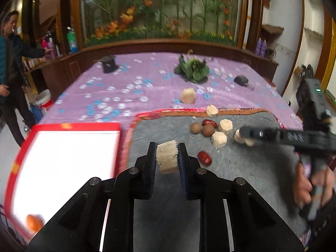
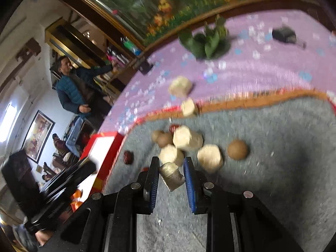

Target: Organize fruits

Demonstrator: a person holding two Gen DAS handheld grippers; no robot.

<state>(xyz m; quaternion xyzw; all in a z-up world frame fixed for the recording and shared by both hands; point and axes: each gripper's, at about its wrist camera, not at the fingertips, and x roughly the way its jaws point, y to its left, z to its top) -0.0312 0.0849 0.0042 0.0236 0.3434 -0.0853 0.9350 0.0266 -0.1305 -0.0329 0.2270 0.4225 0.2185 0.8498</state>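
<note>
My left gripper (image 1: pixel 167 149) is shut on a pale beige cut chunk (image 1: pixel 167 159), held above the grey mat (image 1: pixel 241 168). My right gripper (image 2: pixel 171 162) is shut on a similar pale chunk (image 2: pixel 172 176) low over the same mat; in the left wrist view it reaches in from the right (image 1: pixel 244 135). On the mat between them lie several more pale chunks (image 1: pixel 219 139), two brown round fruits (image 1: pixel 195 127) and two red dates (image 1: pixel 204 158). A red-rimmed white tray (image 1: pixel 67 163) sits left of the mat with an orange fruit (image 1: pixel 33 222) in its near corner.
The mat lies on a purple flowered cloth (image 1: pixel 126 84). One pale chunk (image 1: pixel 188 96) rests on the cloth, another (image 1: pixel 211 110) on the mat's far edge. Farther back are a green leafy bunch (image 1: pixel 192 69) and two dark objects (image 1: pixel 108 64). A person (image 1: pixel 10 63) stands at the left.
</note>
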